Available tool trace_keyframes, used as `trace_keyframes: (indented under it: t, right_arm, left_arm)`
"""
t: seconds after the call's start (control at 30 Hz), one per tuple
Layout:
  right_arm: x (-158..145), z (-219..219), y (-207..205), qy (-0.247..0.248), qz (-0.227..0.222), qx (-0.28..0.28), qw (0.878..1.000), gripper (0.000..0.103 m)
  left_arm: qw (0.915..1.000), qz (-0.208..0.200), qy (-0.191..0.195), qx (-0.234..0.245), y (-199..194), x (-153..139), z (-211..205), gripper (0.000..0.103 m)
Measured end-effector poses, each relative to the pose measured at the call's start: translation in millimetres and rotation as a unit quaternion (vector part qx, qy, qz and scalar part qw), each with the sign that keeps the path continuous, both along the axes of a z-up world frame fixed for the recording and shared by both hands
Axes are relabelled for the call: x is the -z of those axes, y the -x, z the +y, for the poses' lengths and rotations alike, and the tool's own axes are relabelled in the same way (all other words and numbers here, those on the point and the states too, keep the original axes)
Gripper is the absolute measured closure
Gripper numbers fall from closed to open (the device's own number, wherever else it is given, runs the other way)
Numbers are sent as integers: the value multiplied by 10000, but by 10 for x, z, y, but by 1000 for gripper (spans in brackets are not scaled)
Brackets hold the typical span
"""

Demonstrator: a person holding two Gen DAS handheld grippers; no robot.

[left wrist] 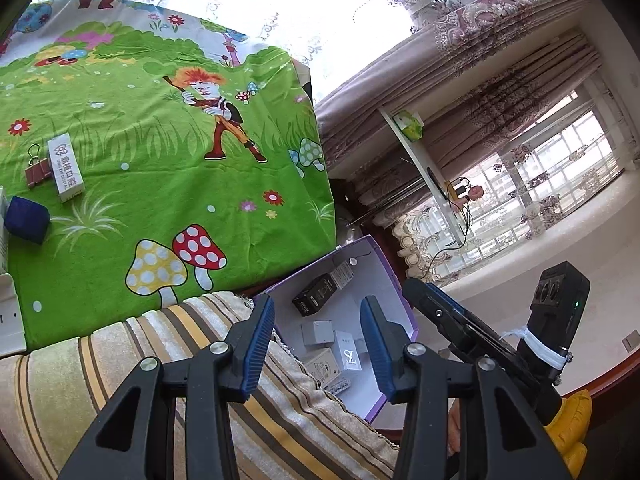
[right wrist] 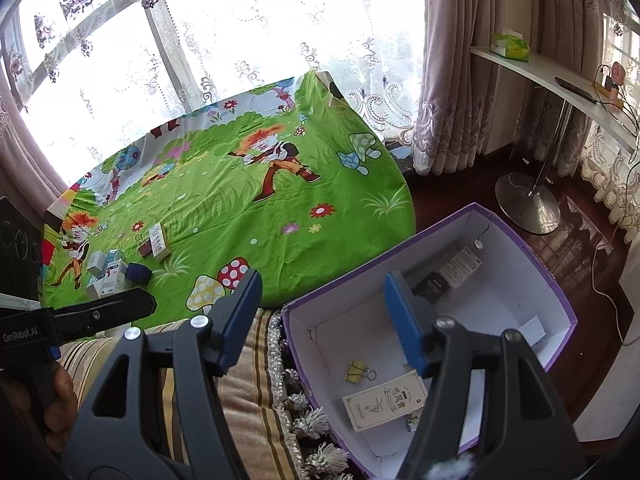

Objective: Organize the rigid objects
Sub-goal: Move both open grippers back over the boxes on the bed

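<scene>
Both my grippers hang over the purple box, left gripper and right gripper with fingers spread and nothing between them. Cartons and a yellow clip already lie inside. The white carton, red clip and blue block wait on the worktop. My worry: reaching back, I catch the box rim and tip it off its perch.

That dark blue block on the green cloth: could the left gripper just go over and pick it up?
Probably yes. The left gripper is open and empty, and the dark blue block has bare green cloth on its near side; white boxes crowd its other side.
</scene>
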State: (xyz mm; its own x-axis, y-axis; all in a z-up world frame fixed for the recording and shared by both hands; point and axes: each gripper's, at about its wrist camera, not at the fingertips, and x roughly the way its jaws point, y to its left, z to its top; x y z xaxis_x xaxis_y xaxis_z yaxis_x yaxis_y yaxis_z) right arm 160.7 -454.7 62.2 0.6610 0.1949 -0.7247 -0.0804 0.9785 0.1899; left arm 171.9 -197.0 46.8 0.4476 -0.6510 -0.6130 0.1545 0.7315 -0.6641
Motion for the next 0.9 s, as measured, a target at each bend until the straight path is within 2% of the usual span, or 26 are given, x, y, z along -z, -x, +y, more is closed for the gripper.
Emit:
trace_keyframes:
  t: [0.4, 0.57, 0.9]
  right_arm:
    - [-82, 403, -25, 141, -50, -431, 9990, 34]
    - [-133, 615, -56, 222, -104, -638, 9977, 33]
    - [-217, 1146, -160, 384, -205, -1130, 9926, 31]
  left_arm:
    - [9940, -382, -527, -876, 2, -157, 740, 53]
    - [9856, -453, -812, -1416, 29, -189, 1145, 45]
    - [9670, -165, -1139, -2272, 78, -64, 1968, 45]
